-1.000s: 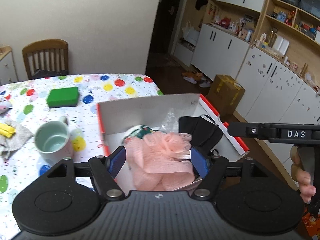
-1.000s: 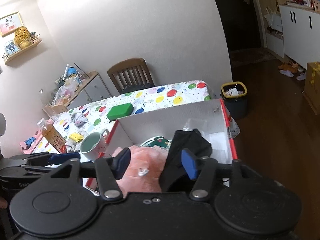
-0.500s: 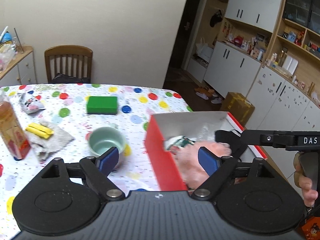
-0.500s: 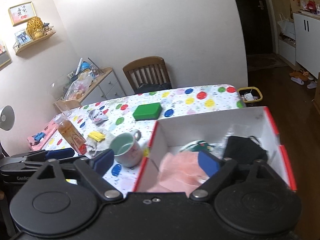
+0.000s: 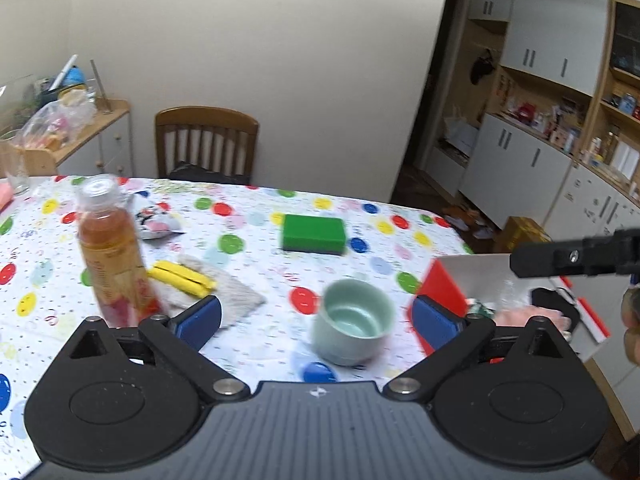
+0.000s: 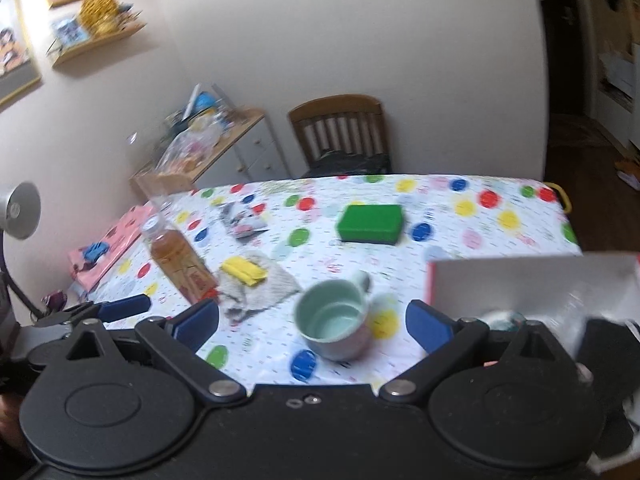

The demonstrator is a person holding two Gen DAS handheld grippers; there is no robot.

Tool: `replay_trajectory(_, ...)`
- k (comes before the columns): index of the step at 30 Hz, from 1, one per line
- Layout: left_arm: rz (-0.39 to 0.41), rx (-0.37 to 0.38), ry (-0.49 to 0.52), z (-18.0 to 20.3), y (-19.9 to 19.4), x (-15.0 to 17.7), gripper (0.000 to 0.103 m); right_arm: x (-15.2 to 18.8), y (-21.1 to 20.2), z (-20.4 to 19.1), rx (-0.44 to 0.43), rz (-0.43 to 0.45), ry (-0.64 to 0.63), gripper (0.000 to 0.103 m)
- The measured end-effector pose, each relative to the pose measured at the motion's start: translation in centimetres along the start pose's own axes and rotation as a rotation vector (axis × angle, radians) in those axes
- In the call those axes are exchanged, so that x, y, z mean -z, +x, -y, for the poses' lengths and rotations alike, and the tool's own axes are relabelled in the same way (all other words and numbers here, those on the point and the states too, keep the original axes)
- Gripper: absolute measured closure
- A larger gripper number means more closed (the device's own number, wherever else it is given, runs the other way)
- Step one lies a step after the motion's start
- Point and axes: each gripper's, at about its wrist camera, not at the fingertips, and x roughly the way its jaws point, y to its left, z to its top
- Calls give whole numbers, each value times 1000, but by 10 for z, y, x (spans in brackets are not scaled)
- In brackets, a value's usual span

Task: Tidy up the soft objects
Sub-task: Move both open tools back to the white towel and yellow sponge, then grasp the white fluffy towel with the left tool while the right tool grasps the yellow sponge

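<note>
- My left hand-held gripper (image 5: 316, 316) is spread wide and holds nothing; it hangs above the near part of the surface (image 5: 256, 240), with the mug (image 5: 354, 326) between its blue pads
- My right hand-held gripper (image 6: 312, 322) is likewise spread and empty, framing the same mug (image 6: 334, 326) from a little further right
- Open room: the dotted cloth between the mug and the green sponge (image 5: 313, 234) is bare; the sponge sits alone, well apart from everything, toward the far edge
- Left side is crowded: the bottle (image 5: 112, 256) stands upright just beside the grey cloth (image 5: 228, 298), and the yellow item (image 5: 182, 278) lies on that cloth
- The box (image 5: 444, 292) sits at the right edge of the surface, its red wall near the mug; the pink mesh puff (image 5: 528, 316) and the black item (image 5: 554, 300) lie inside it
- The right edge of the surface drops to the floor just behind the box; the chair (image 5: 206, 144) stands at the far edge
- Change from one second ago: both grippers were over the box, the left around the pink puff and the right near the black item; both have since pulled back and swung left, and the soft objects remain in the box
- The right wrist view is motion-blurred, so fine detail there is unreadable
</note>
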Motion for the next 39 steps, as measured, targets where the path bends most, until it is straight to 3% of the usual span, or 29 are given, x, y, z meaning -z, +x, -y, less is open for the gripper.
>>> replay_trajectory(6, 19, -61, -21, -40, 15, 4, 1, -27, 44, -37, -37, -57, -91, 1)
replay_trajectory(19, -68, -111, -76, -93, 78, 29, 1, -55, 160, -86, -99, -207, -208, 2)
replay_trajectory(29, -79, -88, -93, -113, 122, 39, 1, -57, 243, -114, -124, -342, -373, 15)
replay_trajectory(39, -93, -83, -130, -122, 152, 47, 1, -53, 307, -124, -133, -437, -478, 44)
